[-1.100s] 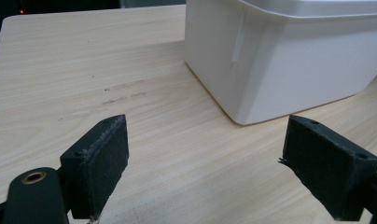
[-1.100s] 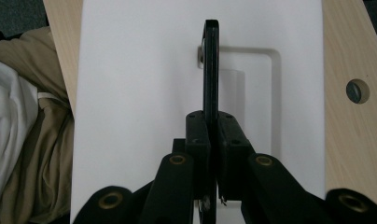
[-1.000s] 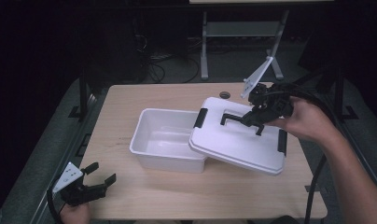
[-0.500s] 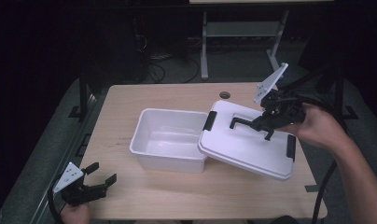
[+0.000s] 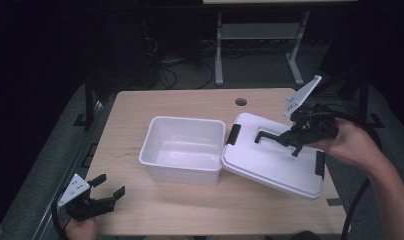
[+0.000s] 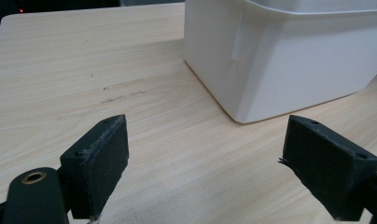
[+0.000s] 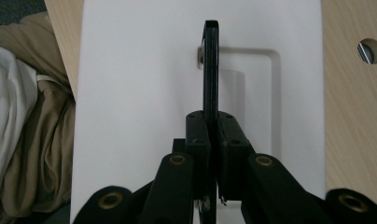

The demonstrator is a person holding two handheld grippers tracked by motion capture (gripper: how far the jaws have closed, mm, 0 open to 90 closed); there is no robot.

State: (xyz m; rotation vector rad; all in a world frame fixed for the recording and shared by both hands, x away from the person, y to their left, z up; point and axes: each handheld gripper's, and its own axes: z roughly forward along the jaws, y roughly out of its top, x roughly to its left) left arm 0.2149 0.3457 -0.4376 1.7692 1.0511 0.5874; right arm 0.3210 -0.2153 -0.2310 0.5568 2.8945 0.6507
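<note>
Now | right hand-held gripper (image 5: pixel 291 141) clamps lid (image 5: pixel 270 162) handle (image 7: pixel 210 65), partly hidden | left hand-held gripper (image 5: pixel 102 195) open

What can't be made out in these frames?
- Bin far outer walls: high view, hidden by its own rim.
- Lid underside and near edge: high view, faces down; right gripper view, covered by the right gripper.
- Left gripper hand: high view, cut off by the bottom edge.
</note>
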